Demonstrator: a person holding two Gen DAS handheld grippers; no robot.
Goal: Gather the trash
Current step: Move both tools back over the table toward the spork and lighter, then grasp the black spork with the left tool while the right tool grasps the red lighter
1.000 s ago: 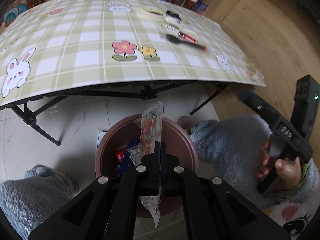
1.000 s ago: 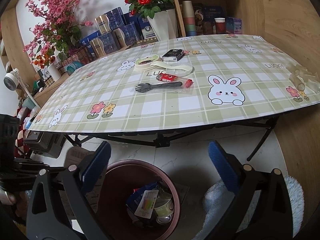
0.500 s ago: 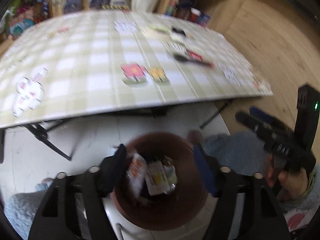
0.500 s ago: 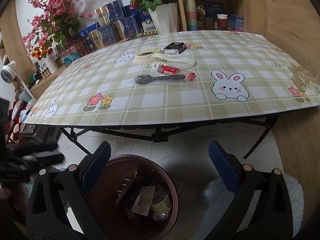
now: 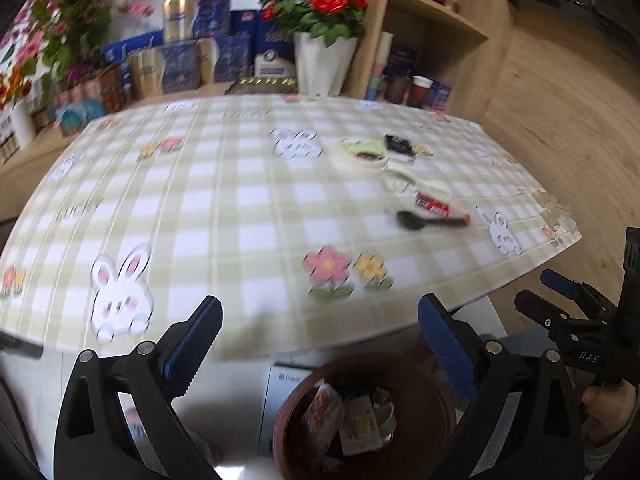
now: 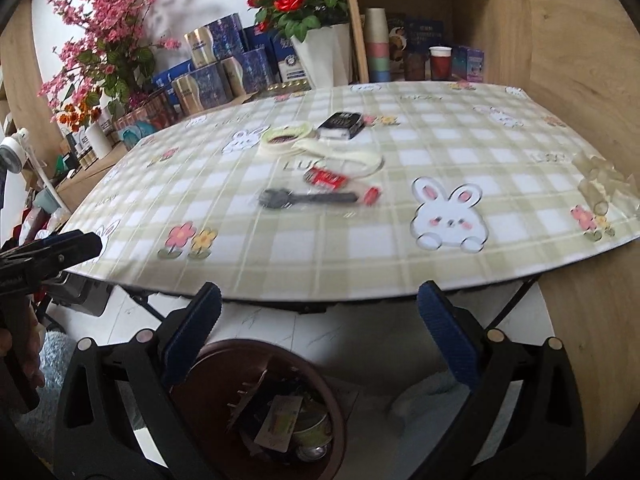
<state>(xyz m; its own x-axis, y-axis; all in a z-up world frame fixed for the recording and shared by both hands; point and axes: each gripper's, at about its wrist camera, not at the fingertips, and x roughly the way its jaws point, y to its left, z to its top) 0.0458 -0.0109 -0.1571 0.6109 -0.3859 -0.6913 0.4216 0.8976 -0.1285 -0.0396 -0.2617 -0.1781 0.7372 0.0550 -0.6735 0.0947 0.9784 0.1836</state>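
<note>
A brown trash bin [image 5: 416, 376] stands on the floor below the table's front edge, with wrappers [image 5: 352, 420] inside; it also shows in the right wrist view [image 6: 208, 368]. On the checked tablecloth lie a black plastic fork [image 6: 308, 199], a red wrapper [image 6: 326, 178], a cream tape roll [image 6: 286, 138] and a small black box [image 6: 340, 122]. My left gripper [image 5: 320, 340] is open and empty above the bin. My right gripper [image 6: 318, 320] is open and empty, also over the bin, short of the table edge.
The folding table [image 6: 520, 184] has black legs underneath. A crumpled clear wrapper [image 6: 600, 180] lies at its right edge. Flower pots, boxes and cups stand on shelves behind the table. Wooden floor lies to the right.
My left gripper opened and dropped the printed wrapper into the bin, then tilted up toward the table. My right gripper rose a little closer to the table.
</note>
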